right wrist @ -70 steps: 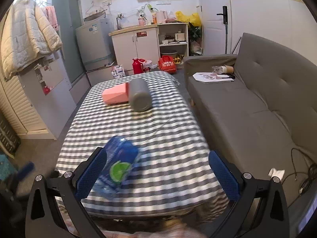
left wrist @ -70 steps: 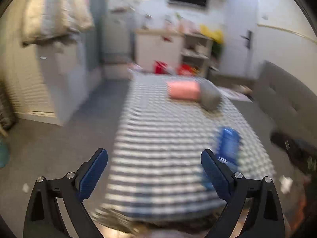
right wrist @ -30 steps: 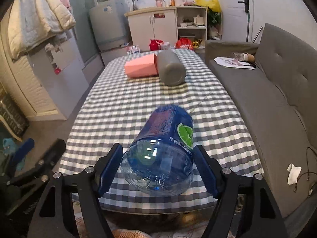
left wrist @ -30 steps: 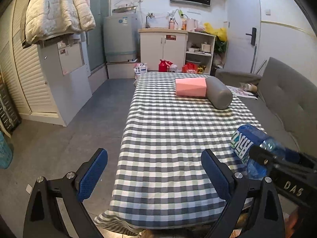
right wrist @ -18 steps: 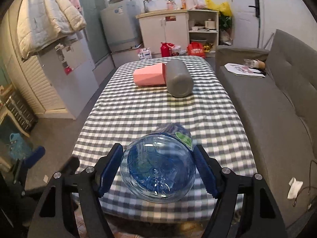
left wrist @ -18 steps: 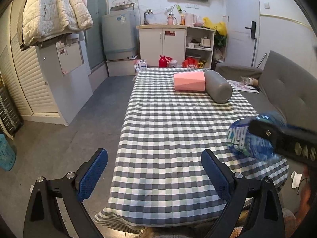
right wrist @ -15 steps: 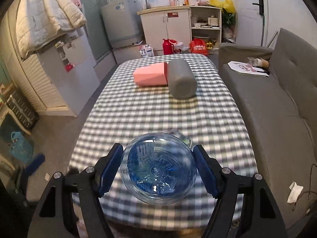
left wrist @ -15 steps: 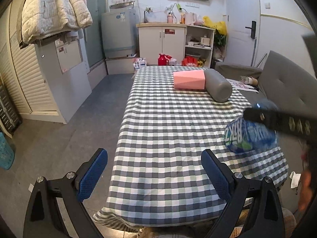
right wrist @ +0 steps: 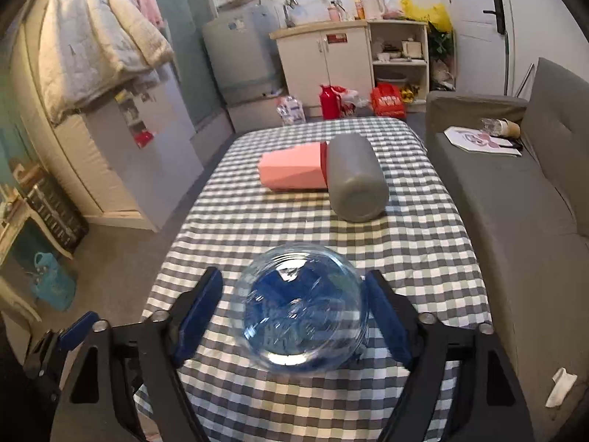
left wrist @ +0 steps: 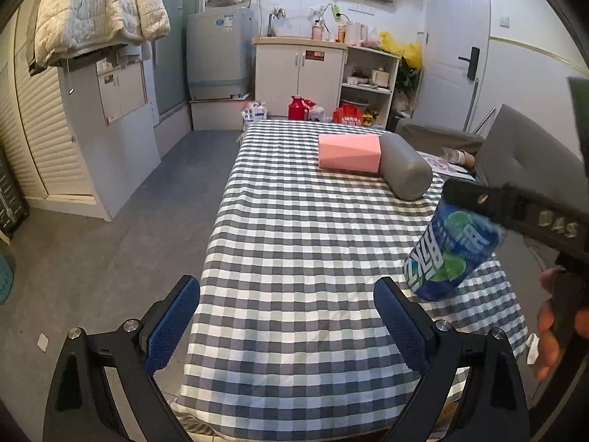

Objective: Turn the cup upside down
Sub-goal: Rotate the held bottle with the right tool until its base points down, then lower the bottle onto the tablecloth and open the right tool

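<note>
The left gripper (left wrist: pixel 287 322) hangs low at the near edge, jaws spread wide. The right gripper (right wrist: pixel 294 313) sits to its right, jaws clamped.

Glossy clear plastic cup (right wrist: pixel 302 307); matt checked cloth tablecloth (right wrist: pixel 405 243).

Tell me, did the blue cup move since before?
Yes. The blue cup lay flat on the checked table; now the right tool holds it turned, bottom facing the camera.

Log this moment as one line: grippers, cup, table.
left hand-held gripper: open, empty | right hand-held gripper: shut on cup | cup: tilted, base up, above table | pink box, grey bottle: lying at far end
</note>
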Motion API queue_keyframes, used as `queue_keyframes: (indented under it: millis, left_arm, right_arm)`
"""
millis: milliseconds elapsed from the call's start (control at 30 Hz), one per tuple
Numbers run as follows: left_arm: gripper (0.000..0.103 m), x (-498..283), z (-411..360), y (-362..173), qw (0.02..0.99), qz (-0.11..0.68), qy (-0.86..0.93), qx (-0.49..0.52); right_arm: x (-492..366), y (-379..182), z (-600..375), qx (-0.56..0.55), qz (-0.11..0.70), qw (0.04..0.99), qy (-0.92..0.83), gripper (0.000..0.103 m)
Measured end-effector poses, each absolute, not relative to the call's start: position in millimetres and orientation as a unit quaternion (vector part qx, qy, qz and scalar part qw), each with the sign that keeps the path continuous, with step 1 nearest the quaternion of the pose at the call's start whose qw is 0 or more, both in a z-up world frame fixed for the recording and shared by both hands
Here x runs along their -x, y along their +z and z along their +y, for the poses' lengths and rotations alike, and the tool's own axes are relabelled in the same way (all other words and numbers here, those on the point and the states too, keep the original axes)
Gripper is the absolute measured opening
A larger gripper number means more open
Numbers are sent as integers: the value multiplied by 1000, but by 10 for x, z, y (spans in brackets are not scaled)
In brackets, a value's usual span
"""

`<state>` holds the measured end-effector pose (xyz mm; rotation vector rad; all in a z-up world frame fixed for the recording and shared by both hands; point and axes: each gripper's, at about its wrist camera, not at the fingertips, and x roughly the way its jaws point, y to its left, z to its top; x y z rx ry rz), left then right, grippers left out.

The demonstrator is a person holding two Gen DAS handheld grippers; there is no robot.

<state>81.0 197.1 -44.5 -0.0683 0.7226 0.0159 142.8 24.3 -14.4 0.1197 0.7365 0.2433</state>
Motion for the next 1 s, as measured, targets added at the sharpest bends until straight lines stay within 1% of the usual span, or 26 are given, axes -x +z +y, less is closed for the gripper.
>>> queue_keyframes:
  millis: [33, 167, 300, 367, 400, 433, 467, 600, 667, 700, 1000]
  left_arm:
    - [98, -806, 1959, -454, 935, 354, 7, 32]
    - [98, -790, 1903, -459, 935, 353, 10, 21]
    - [98, -787, 1897, -463, 934, 356, 26, 18]
    - [98, -753, 1926, -432, 937, 345, 43, 22]
    - [98, -741, 1943, -411, 940, 338, 47, 27]
    - [98, -745, 1956, -398, 941, 334, 49, 31]
    - [98, -753, 1961, -395, 941, 333, 51, 31]
    - [98, -886, 1968, -424, 939, 336, 64, 26]
    - [98, -932, 1972, -433, 939, 335, 67, 26]
    - [98, -947, 1975, -439, 939, 335, 67, 27]
    - [98, -994, 1991, -499, 936, 345, 67, 30]
  right_arm:
    - [-1389, -120, 222, -56, 349, 928, 116, 95]
    - [-1249, -129, 152, -51, 331, 936, 106, 97]
    - [-1297, -409, 108, -50, 373, 923, 81, 97]
    - [-1355, -563, 99, -57, 394, 915, 68, 97]
    - [-1382, -636, 104, -64, 403, 910, 72, 95]
    - [-1399, -677, 117, -68, 406, 908, 77, 90]
    - [-1422, -713, 149, -63, 408, 907, 81, 89]
    - [-1511, -771, 226, -48, 412, 906, 89, 75]
    - [-1563, -806, 244, -43, 415, 905, 89, 72]
    - [-1582, -824, 255, -39, 416, 904, 90, 67]
    - [-1621, -852, 337, -34, 402, 909, 105, 66]
